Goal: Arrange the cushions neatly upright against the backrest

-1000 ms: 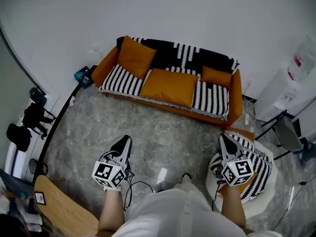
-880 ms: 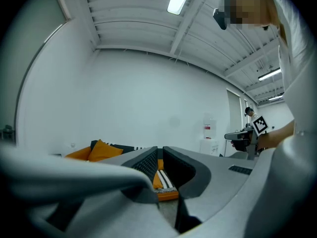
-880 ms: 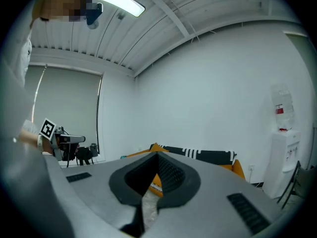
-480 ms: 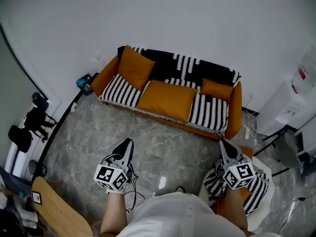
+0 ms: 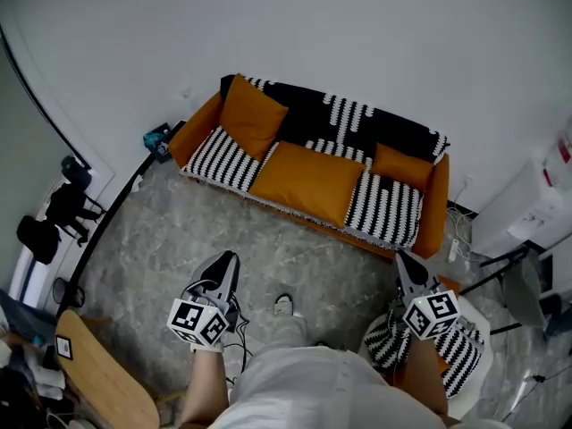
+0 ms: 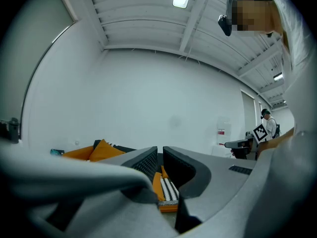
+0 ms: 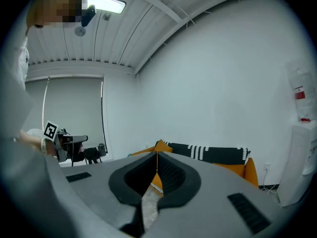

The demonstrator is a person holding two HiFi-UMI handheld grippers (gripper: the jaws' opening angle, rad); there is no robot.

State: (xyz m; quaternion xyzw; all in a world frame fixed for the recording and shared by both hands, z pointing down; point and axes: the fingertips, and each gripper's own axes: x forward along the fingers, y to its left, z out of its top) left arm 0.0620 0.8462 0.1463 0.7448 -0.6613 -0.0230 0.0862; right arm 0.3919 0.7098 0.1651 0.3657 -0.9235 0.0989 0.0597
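An orange sofa (image 5: 432,213) with a black-and-white striped cover stands against the white wall. One orange cushion (image 5: 253,114) leans upright in its left corner. A large orange cushion (image 5: 308,181) lies flat on the seat's middle. A small orange cushion (image 5: 402,165) rests against the backrest at the right. My left gripper (image 5: 225,266) and right gripper (image 5: 403,262) hover over the marble floor in front of the sofa, both shut and holding nothing. The left gripper view shows the left gripper (image 6: 160,150) with the sofa (image 6: 167,191) beyond it. The right gripper (image 7: 156,156) points at the sofa (image 7: 218,155).
A striped black-and-white cushion (image 5: 465,351) lies on a round white stand under my right arm. A water dispenser (image 5: 547,199) and a chair (image 5: 527,284) stand at the right. A wooden table (image 5: 98,387) and black chairs (image 5: 54,217) are at the left. A teal object (image 5: 156,138) sits beside the sofa.
I have stepped toward the sofa with both grippers carried forward, and a foot now shows on the floor. The cushions have not moved. Both grippers stay shut.
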